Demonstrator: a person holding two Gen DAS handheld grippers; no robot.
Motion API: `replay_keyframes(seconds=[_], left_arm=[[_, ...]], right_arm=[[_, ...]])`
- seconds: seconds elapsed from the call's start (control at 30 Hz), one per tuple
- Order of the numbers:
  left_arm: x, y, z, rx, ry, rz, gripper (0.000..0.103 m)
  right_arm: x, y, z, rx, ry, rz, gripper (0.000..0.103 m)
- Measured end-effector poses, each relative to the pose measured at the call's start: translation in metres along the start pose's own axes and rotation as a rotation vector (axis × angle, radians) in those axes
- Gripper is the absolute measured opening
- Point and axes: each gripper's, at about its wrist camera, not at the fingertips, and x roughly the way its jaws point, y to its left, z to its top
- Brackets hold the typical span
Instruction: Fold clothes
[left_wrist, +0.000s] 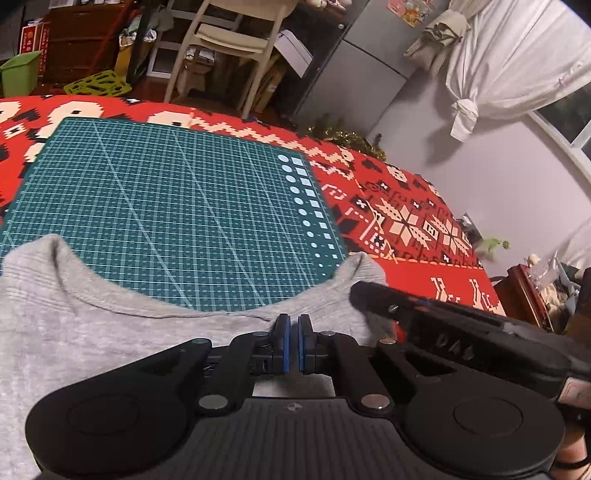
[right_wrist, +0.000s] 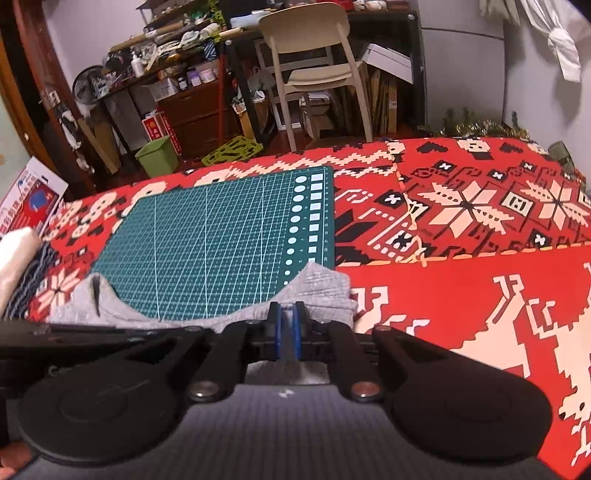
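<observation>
Red patterned cloth spread wide, green cutting mat on top, and the grey garment lies over the mat's near edge, curved edge facing away, long axis side to side. Left gripper and right gripper are both clenched on grey fabric. Looks like a fold underway; next, carry both corners forward evenly.

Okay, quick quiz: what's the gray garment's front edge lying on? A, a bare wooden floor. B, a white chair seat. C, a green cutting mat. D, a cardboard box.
C: the gray garment has its edge draped over the green cutting mat with its white grid, which lies on the red patterned cloth.
</observation>
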Motion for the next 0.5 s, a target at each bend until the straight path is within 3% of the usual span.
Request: replay_keyframes(seconds=[0.27, 0.5], left_arm=[[-0.012, 0.009, 0.001, -0.004, 0.0, -0.028, 0.004], [-0.048, 0.02, -0.017, -0.004, -0.013, -0.037, 0.004]], right_arm=[[0.005, 0.007, -0.001, -0.033, 0.0, -0.007, 0.009], [-0.021, 0.02, -0.008, -0.062, -0.028, 0.029, 0.009]])
